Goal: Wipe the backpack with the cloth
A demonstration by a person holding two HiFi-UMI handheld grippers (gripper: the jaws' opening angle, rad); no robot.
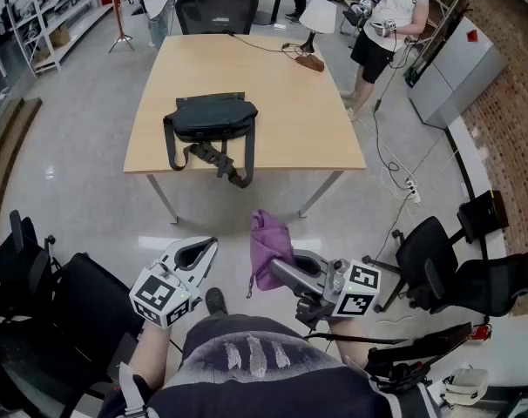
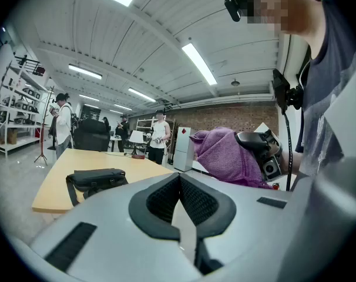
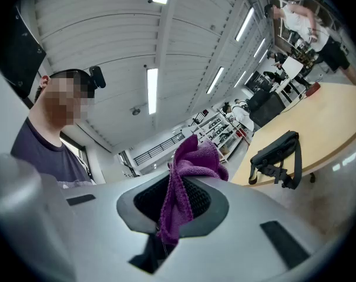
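A black backpack [image 1: 210,118] lies flat on the wooden table [image 1: 290,120], its straps hanging over the near edge; it also shows in the left gripper view [image 2: 96,178] and the right gripper view [image 3: 278,151]. My right gripper [image 1: 277,268] is shut on a purple cloth [image 1: 268,244], which bunches above the jaws [image 3: 192,163] and is seen from the side [image 2: 225,154]. My left gripper [image 1: 203,249] is shut with nothing in it. Both grippers are held near my body, well short of the table.
Black office chairs stand at my left [image 1: 37,303] and right [image 1: 456,268], and one behind the table [image 1: 216,7]. A person [image 1: 390,20] stands at the far right by a grey cabinet [image 1: 460,68]. Cables [image 1: 395,168] run over the floor.
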